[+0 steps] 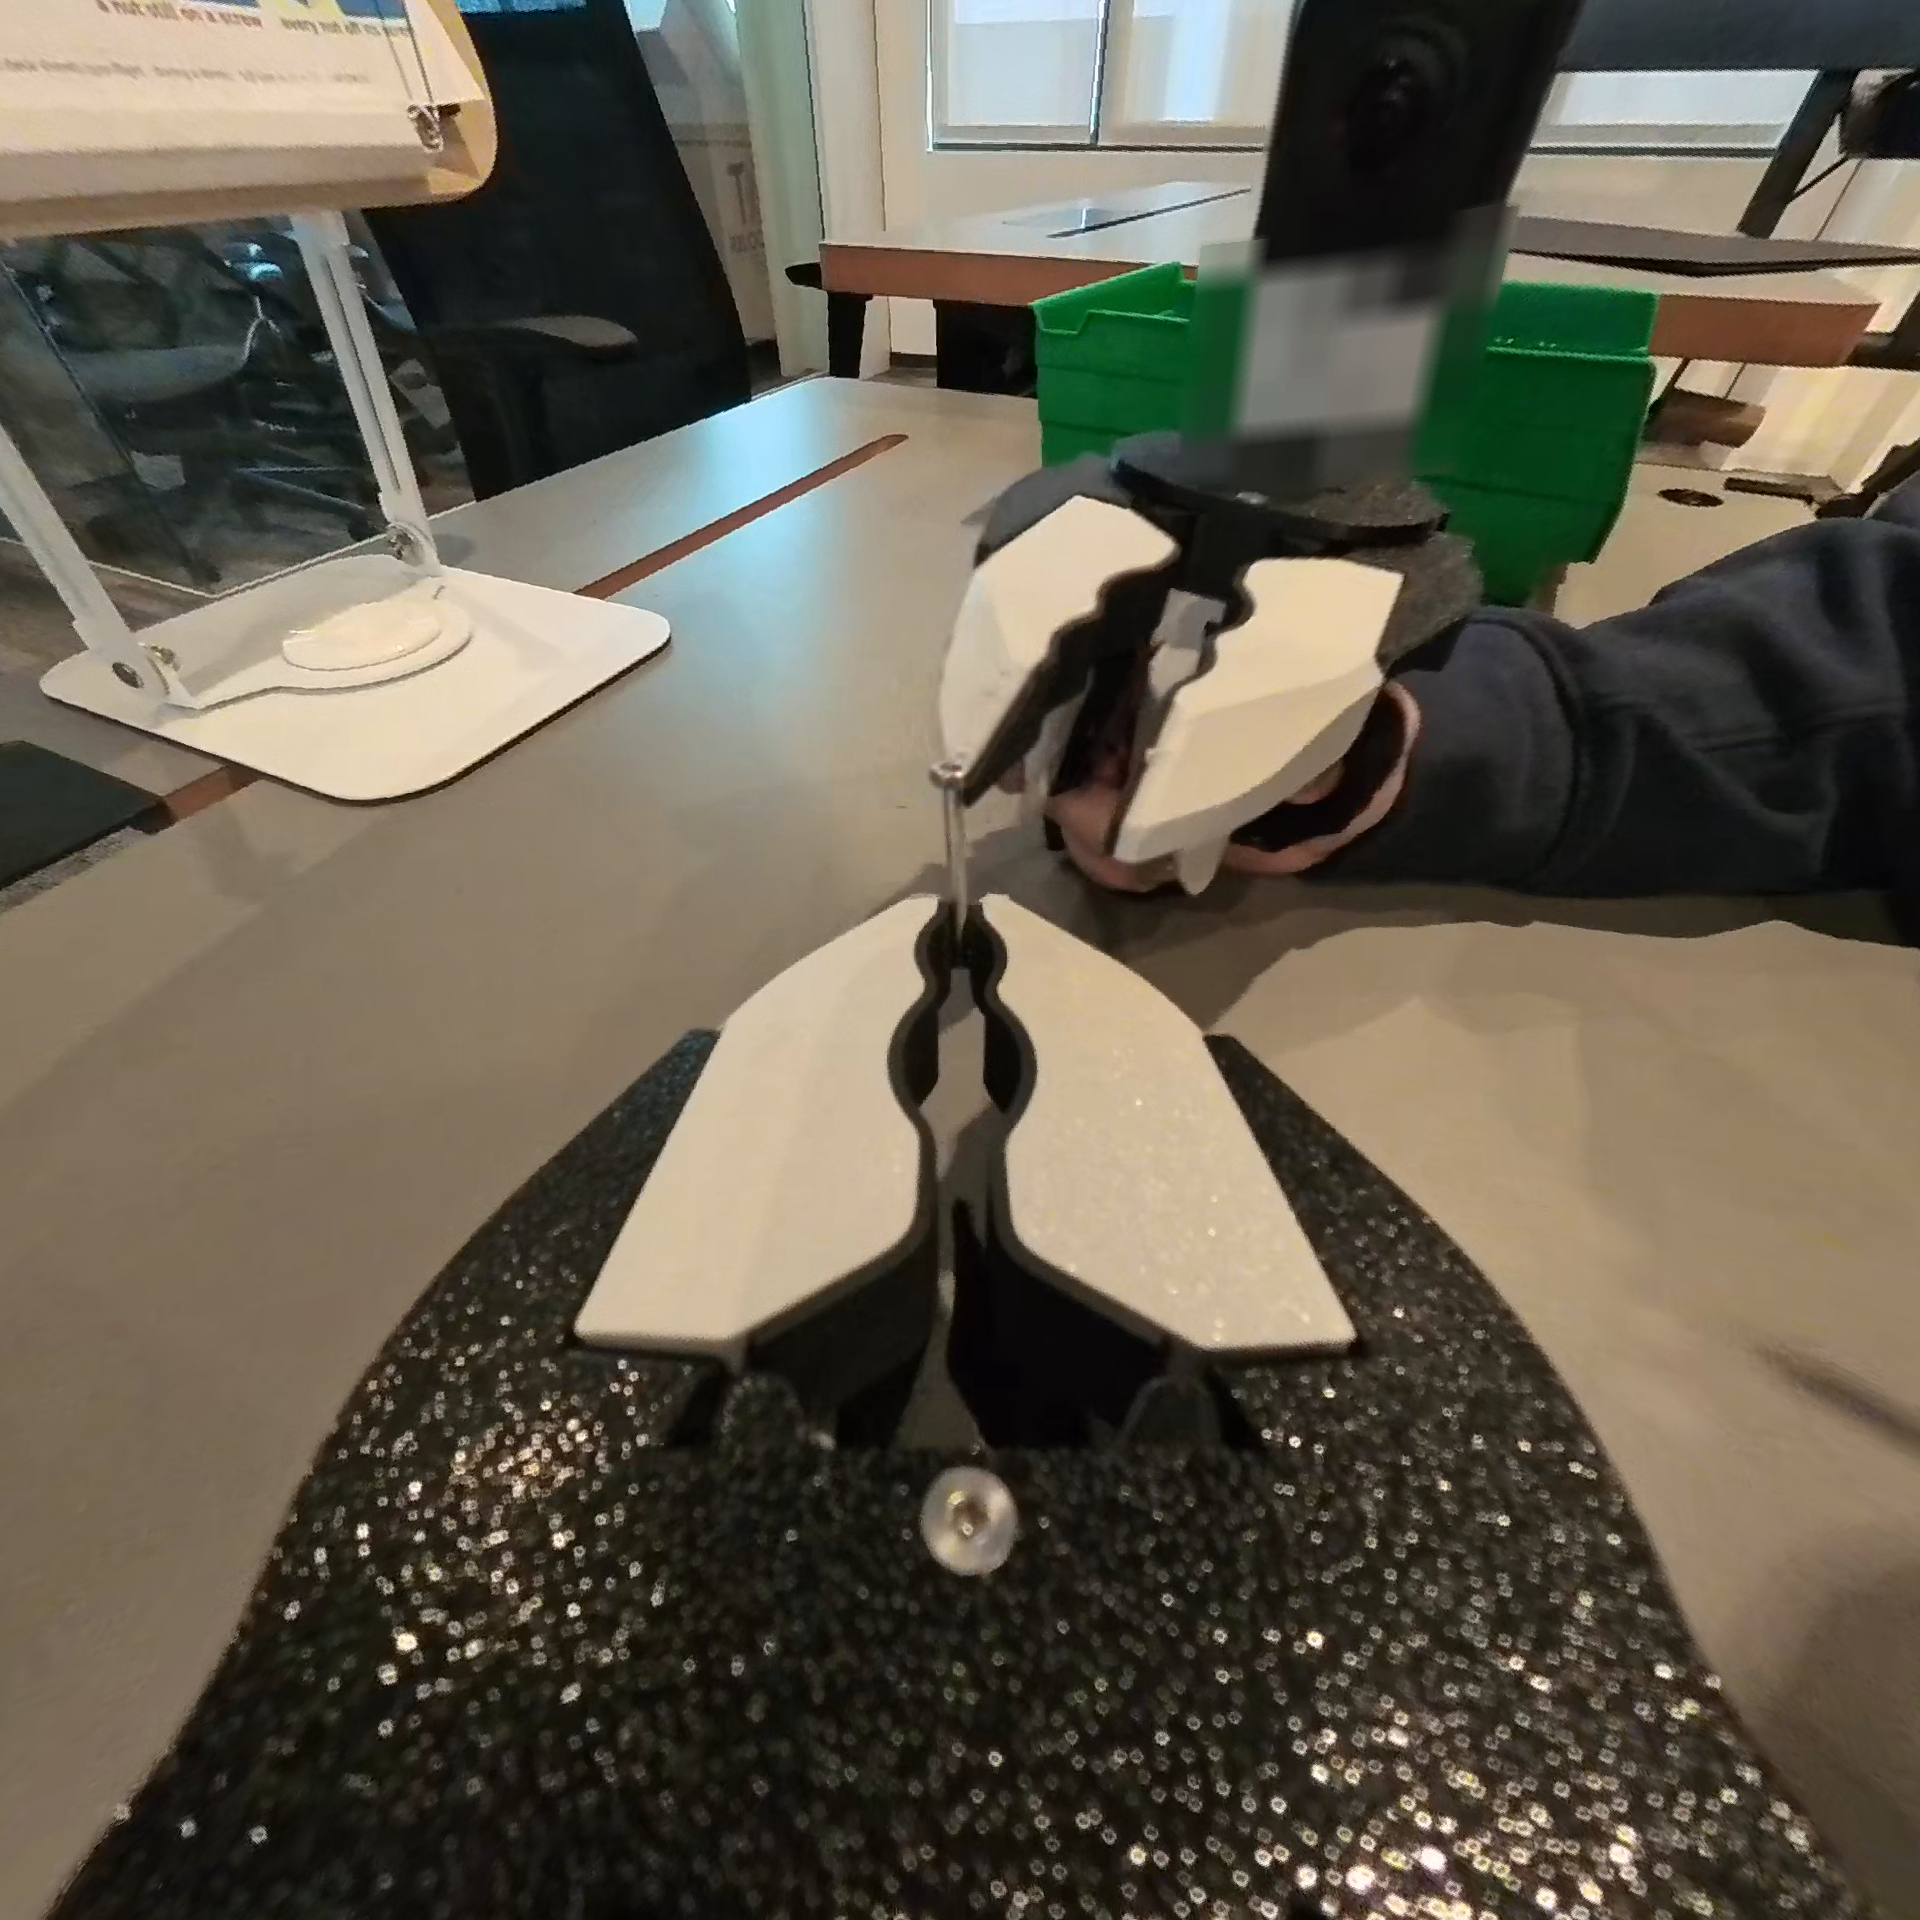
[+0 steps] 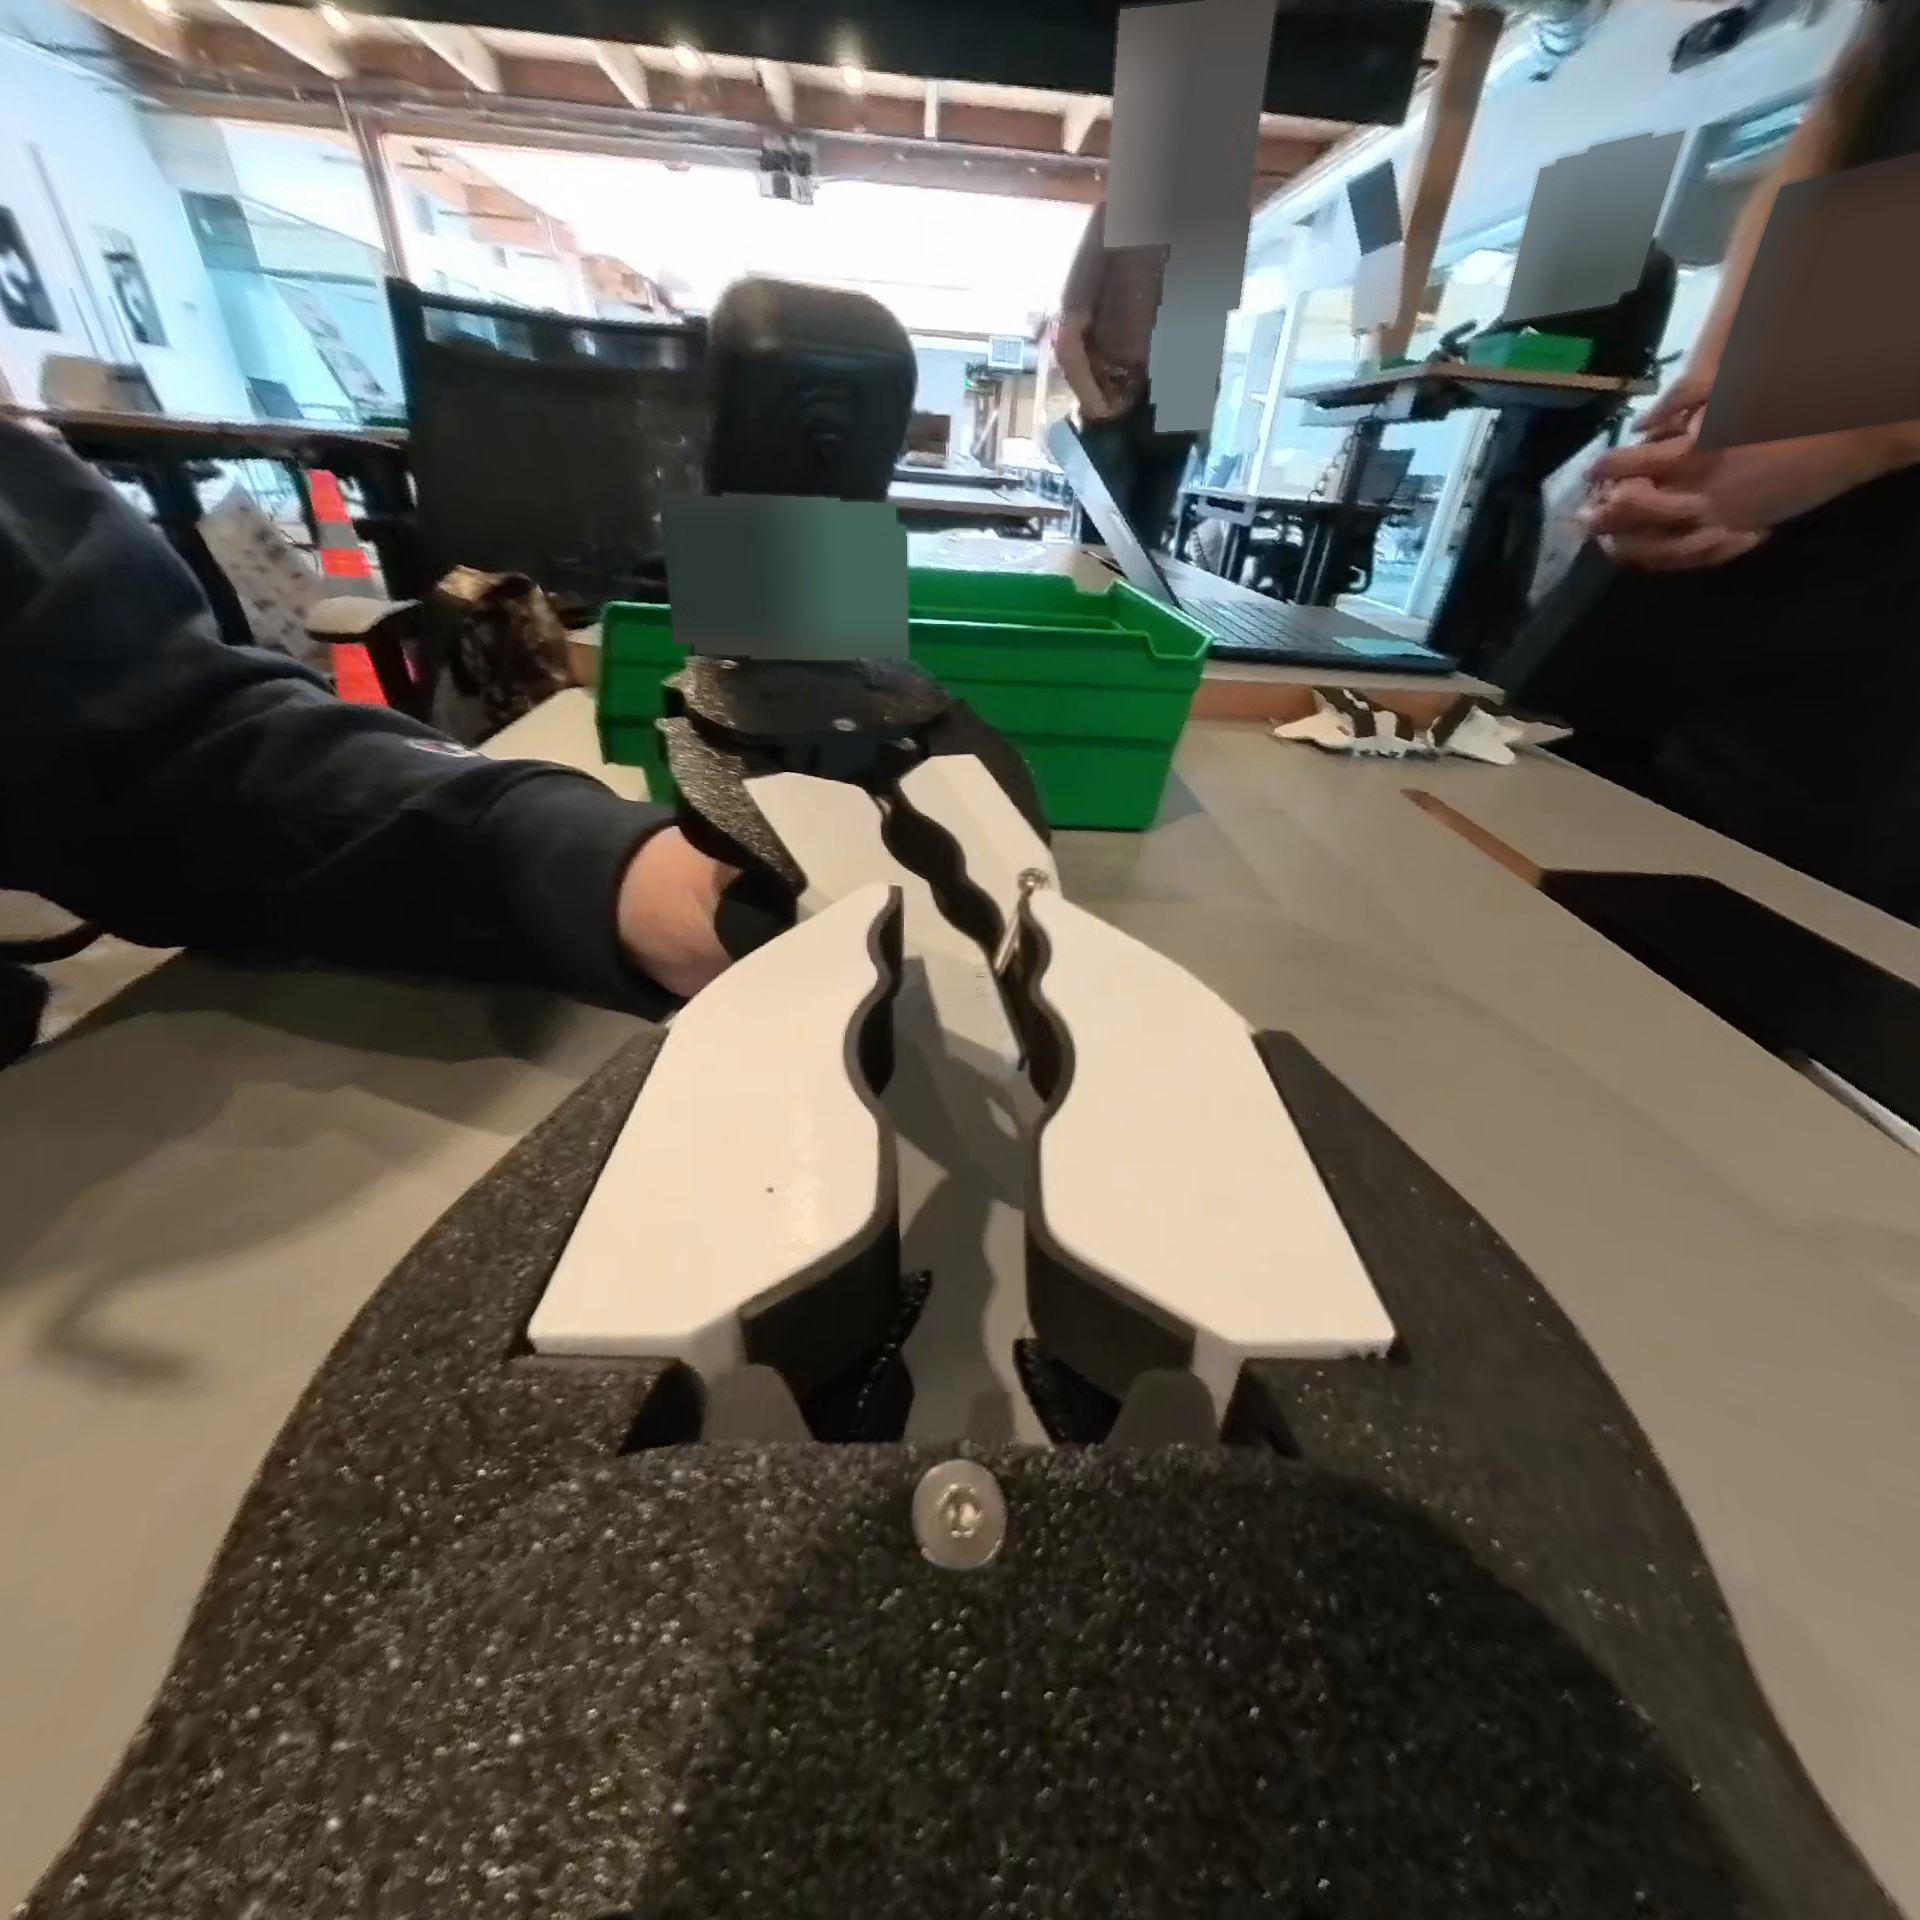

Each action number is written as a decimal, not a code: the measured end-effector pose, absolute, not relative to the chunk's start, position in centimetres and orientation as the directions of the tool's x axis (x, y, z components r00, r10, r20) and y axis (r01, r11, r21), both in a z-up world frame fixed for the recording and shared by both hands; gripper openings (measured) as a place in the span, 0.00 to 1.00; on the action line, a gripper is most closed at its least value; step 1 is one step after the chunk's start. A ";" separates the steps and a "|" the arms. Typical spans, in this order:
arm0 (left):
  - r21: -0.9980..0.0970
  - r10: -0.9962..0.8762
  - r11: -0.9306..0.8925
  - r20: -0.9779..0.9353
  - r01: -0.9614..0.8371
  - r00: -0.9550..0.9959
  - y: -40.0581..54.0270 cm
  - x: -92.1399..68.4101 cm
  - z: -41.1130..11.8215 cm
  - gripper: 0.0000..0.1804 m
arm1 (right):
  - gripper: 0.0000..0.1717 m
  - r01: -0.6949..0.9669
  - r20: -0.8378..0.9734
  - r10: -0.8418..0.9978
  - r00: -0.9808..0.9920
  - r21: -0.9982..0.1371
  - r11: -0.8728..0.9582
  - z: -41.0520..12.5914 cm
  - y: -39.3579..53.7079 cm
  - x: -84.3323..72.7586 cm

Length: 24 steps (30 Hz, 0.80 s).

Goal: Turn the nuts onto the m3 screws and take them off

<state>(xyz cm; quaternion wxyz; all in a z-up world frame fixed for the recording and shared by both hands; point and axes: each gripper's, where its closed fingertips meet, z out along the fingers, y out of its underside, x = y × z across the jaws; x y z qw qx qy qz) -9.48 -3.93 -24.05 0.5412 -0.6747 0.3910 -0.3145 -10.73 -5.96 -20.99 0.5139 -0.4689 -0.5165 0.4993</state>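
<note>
My left gripper [image 1: 956, 920] is shut on the lower end of a long thin silver screw [image 1: 953, 842], which stands up from its fingertips above the grey table [image 1: 416, 1039]. A small silver head or nut [image 1: 945, 771] sits at the screw's top; I cannot tell which. My right gripper [image 2: 966, 904] is open. The screw [image 2: 1010, 930] lies by the inner face of its right finger [image 2: 1101, 997], and its left finger stands well apart. In the left wrist view, one fingertip of the right gripper [image 1: 1044, 821] is beside the screw's top. The left gripper [image 2: 987, 951] faces me in the right wrist view.
Stacked green bins [image 1: 1538, 416] [image 2: 1049, 675] stand behind the grippers. A white stand base [image 1: 364, 665] is at the left. A laptop [image 2: 1299, 623] and a black mat [image 2: 1766, 966] are at the right, where people stand by the table. Dark sleeves [image 1: 1662, 727] [image 2: 260, 810] rest on the table. The grippers are tip to tip, or close to it.
</note>
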 end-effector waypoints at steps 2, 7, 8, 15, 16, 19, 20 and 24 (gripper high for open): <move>-0.976 -0.870 -0.111 0.004 -0.187 0.494 -3.9 -9.5 -24.1 0.01 | 0.12 -0.044 0.058 0.998 -0.018 -0.997 0.057 -20.8 -5.9 -10.4; -0.974 -0.870 -0.111 -0.001 -0.198 0.494 -3.9 -9.4 -24.2 0.01 | 0.17 -0.033 0.056 0.998 -0.025 -0.998 0.055 -20.9 -5.6 -10.9; -0.974 -0.869 -0.112 0.001 -0.196 0.494 -3.9 -9.4 -24.2 0.01 | 0.14 -0.032 0.053 0.998 -0.038 -0.998 0.052 -20.9 -5.9 -10.8; -0.974 -0.868 -0.117 0.006 -0.193 0.496 -3.8 -9.4 -24.2 0.01 | 0.17 -0.043 0.051 0.999 -0.005 -0.998 0.051 -20.8 -5.4 -10.8; -0.974 -0.868 -0.118 0.006 -0.194 0.496 -3.8 -9.4 -24.2 0.01 | 0.17 -0.036 0.054 0.998 -0.013 -0.998 0.054 -20.9 -5.5 -10.9; -0.975 -0.867 -0.117 0.006 -0.191 0.498 -3.8 -9.5 -24.1 0.01 | 0.09 -0.042 0.058 0.997 -0.043 -0.998 0.056 -20.8 -6.2 -10.4; -0.975 -0.868 -0.119 0.009 -0.189 0.497 -3.8 -9.5 -24.1 0.01 | 0.10 -0.048 0.055 0.998 -0.032 -0.997 0.053 -20.7 -6.1 -10.3; -0.974 -0.870 -0.121 0.012 -0.190 0.493 -3.8 -9.4 -24.2 0.01 | 0.17 -0.056 0.053 0.999 0.003 -0.997 0.054 -20.6 -5.3 -10.7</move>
